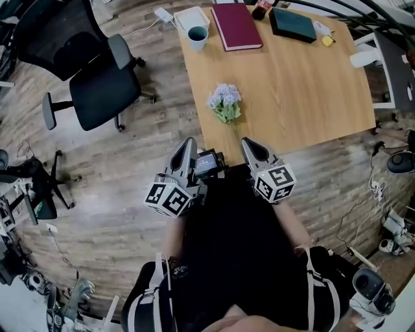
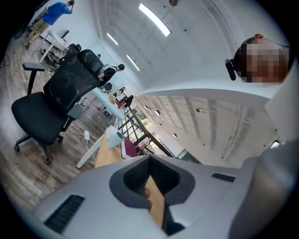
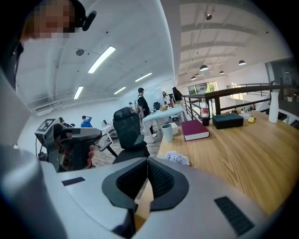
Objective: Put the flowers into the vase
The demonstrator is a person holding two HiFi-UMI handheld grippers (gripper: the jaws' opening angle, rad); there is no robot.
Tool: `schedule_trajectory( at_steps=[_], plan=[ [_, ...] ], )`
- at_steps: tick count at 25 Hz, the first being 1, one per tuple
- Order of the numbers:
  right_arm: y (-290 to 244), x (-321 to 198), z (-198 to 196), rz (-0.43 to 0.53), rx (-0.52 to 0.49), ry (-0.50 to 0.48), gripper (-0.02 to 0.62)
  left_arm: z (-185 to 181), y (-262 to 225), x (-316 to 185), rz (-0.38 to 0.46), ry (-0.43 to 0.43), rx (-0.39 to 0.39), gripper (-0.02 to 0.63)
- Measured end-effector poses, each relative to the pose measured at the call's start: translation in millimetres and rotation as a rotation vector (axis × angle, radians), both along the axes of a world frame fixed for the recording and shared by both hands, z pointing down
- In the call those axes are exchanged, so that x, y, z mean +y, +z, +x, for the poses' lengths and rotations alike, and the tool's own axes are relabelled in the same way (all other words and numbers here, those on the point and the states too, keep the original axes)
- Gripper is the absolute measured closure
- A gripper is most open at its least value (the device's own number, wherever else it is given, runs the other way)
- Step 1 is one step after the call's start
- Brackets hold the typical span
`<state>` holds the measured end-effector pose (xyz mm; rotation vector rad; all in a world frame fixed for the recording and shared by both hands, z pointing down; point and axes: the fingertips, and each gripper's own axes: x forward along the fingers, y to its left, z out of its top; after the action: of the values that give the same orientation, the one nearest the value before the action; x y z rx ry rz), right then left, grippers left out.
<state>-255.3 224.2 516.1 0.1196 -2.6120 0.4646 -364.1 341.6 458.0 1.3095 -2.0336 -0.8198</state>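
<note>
A small bunch of pale lilac flowers with green leaves (image 1: 224,102) is laid flat on the light wooden counter (image 1: 305,91). It lies close to the left edge and rather nearer the near edge than the far one. Bare wood is left all round it, so it is judged easy to reach from the near side.

The left hand-held gripper (image 1: 189,145) and the right hand-held gripper (image 1: 249,144) are held just at the near edge. Both are pointed toward the bunch but are apart from it. The jaws of each are seen brought together, with nothing between them. The task is therefore judged to be unstarted, and the jaws would have to be parted before any pick-up.

No proper vase can be made out. The likeliest vessel is a teal cup (image 1: 197,35) at the far left corner, in front of a white rectangular tray (image 1: 185,13). A maroon hardback book (image 1: 237,26) is placed just beside the cup and may crowd an approach from the right. A dark teal flat box (image 1: 293,24) lies further along the far edge. Nothing is seen between the flowers and the cup. A black office chair (image 1: 97,84) stands on the floor off the left edge, out of the way.
</note>
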Motion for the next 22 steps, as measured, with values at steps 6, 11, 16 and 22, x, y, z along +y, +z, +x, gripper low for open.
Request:
schedule_trajectory(
  at_steps=[6,11,16,22],
  plan=[
    [45,-31,-2,-0.012,0.109,-0.009,0.577,-5,4,-3,-0.086,-0.093,0.008,0.558],
    [66,-64,-35,-0.014,0.123,-0.065,0.577,-26,-16,-24,-0.101,-0.237,-0.040,0.558],
    [97,-72,-22,-0.100,0.167,-0.082,0.575,-17,-9,-25,-0.172,-0.340,-0.015,0.558],
    [116,-76,-42,-0.115,0.204,-0.106,0.575,-38,-2,-17,-0.205,-0.375,-0.022,0.558]
  ],
)
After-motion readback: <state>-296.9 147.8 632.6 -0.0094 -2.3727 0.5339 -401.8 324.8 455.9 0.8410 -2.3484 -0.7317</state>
